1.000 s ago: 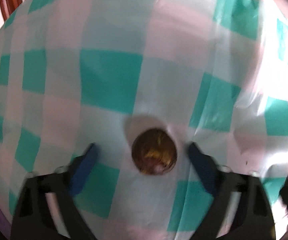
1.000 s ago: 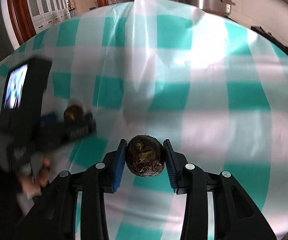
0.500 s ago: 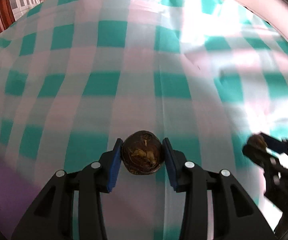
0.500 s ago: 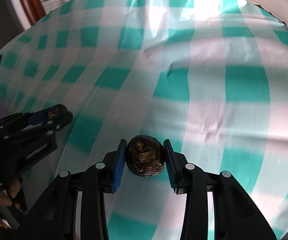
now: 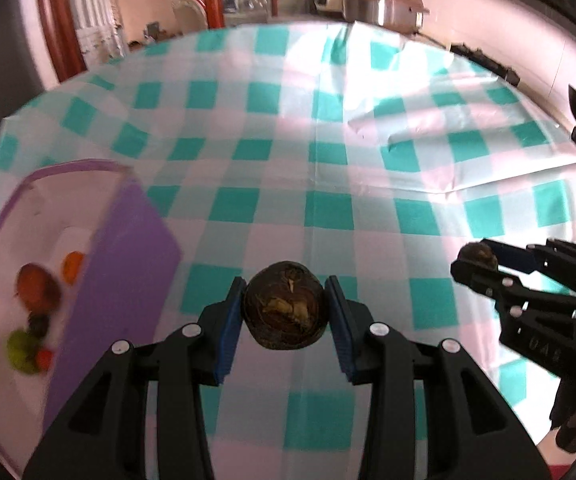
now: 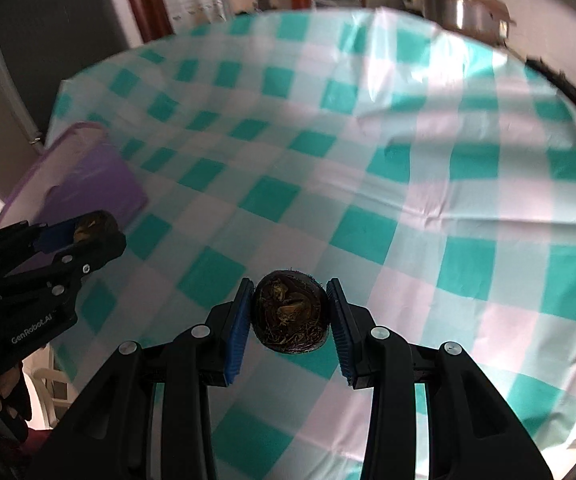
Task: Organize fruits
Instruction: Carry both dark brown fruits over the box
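Observation:
My left gripper (image 5: 286, 312) is shut on a dark brown round fruit (image 5: 286, 310) and holds it above the checked tablecloth. My right gripper (image 6: 289, 312) is shut on a second dark brown fruit (image 6: 289, 312), also in the air. Each gripper shows in the other's view: the right one (image 5: 477, 258) at the right, the left one (image 6: 92, 230) at the left. A purple bin (image 5: 128, 248) stands at the left of the left wrist view, with several small fruits (image 5: 36, 290) on its white floor. The bin (image 6: 88, 176) also shows in the right wrist view.
The table carries a teal and white checked cloth (image 5: 327, 160) with creases. A metal pot (image 5: 383, 4) stands beyond the far edge. A wooden door frame (image 5: 54, 20) and a curtain lie at the back left.
My left gripper closed on the fruit that lay on the cloth and lifted it. Both grippers rose and tilted up, and the purple bin came into view.

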The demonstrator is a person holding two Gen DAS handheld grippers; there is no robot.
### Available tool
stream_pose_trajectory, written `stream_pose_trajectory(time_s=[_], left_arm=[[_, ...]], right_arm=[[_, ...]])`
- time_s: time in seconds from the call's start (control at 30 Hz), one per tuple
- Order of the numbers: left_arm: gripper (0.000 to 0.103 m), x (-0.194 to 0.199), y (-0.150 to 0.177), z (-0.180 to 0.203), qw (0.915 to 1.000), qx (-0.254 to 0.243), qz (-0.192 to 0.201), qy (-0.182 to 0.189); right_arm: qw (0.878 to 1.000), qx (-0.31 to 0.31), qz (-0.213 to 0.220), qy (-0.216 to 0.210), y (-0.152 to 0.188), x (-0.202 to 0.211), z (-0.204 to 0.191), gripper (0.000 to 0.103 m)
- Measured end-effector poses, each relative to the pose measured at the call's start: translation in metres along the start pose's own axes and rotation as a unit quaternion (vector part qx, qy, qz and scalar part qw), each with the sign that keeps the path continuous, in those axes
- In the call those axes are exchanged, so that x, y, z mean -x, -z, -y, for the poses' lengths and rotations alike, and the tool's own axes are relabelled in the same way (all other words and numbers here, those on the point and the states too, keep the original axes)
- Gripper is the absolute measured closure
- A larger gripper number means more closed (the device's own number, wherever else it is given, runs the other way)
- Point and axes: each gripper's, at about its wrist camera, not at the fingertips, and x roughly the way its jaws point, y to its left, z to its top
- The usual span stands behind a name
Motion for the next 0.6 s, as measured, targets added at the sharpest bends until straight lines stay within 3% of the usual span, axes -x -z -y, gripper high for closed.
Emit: stream_pose_trajectory(time_s=[0.27,0.6], left_arm=[[0.062,0.071,0.023,-0.016,0.9977,0.036,0.051,-0.025],[0.062,0.117,0.044,-0.026,0.9957,0.035,0.072,-0.047]], right_arm=[[0.999,0.028,0.045,-0.009,0.013,0.058,-0.012,0.065],[0.996,0.052,0.062,-0.034,0.023,0.082,-0.045,0.065]])
